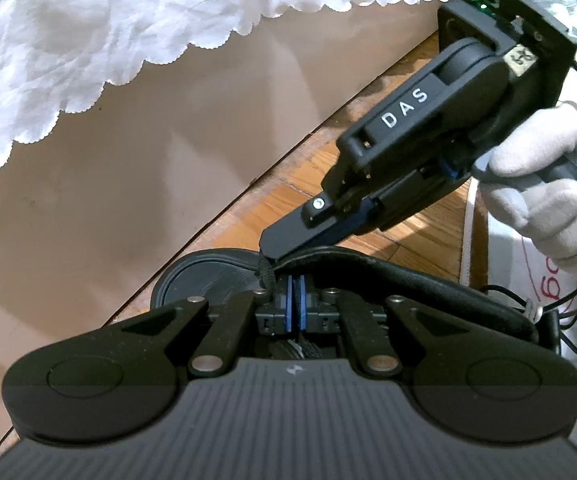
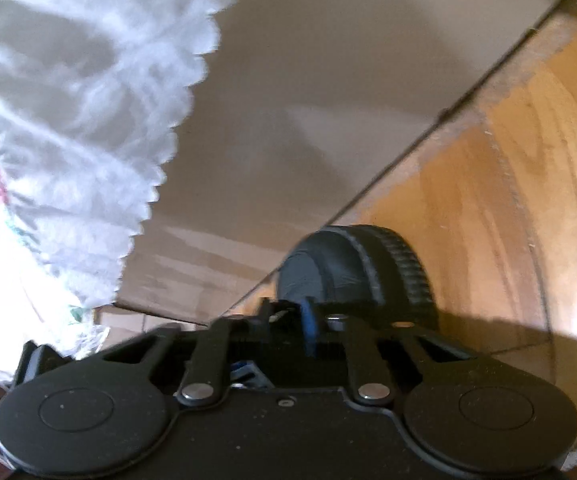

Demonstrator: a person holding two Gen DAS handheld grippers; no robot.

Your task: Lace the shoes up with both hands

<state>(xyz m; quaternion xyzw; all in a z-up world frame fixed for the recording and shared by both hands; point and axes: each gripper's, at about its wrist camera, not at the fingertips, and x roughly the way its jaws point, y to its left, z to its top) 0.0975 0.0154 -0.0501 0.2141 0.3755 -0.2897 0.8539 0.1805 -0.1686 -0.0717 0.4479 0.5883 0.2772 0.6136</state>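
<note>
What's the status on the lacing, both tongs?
Left tongs shut on black lace. Right tongs shut, tip at the same lace. Black shoe on wood floor. Nothing in the way.

My two grippers, left [image 1: 297,312] and right [image 1: 278,254], are matte black with blue finger pads, silver screws, white "DAS" lettering, a green light, thin black cables, and a white-gloved hand [image 1: 536,184].

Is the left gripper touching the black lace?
Touching. In the left wrist view the left gripper has its blue pads closed on the black lace.
</note>
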